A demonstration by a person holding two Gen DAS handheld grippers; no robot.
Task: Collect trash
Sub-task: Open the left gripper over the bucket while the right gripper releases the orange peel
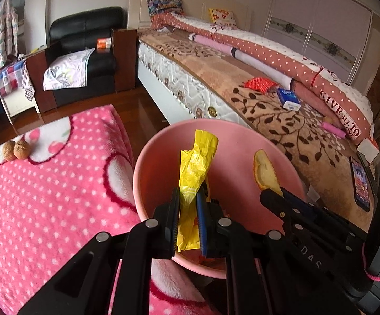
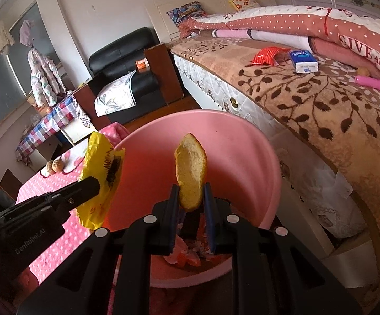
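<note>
A pink bin (image 1: 161, 168) stands between a pink dotted blanket and the bed; it also shows in the right wrist view (image 2: 242, 152), with crumpled trash at its bottom. My left gripper (image 1: 188, 197) is shut on a yellow plastic wrapper (image 1: 196, 162) above the bin's mouth; the wrapper also shows in the right wrist view (image 2: 103, 173). My right gripper (image 2: 191, 191) is shut on an orange peel (image 2: 191, 170) held over the bin, also seen in the left wrist view (image 1: 264, 173).
Two walnuts (image 1: 15, 150) lie on the pink blanket (image 1: 45, 197). On the bed (image 1: 281, 120) lie a red wrapper (image 1: 259, 83), a blue tissue pack (image 1: 289, 99), a pink tube (image 1: 332, 129) and a phone (image 1: 360, 183). A black armchair (image 1: 85, 52) stands behind.
</note>
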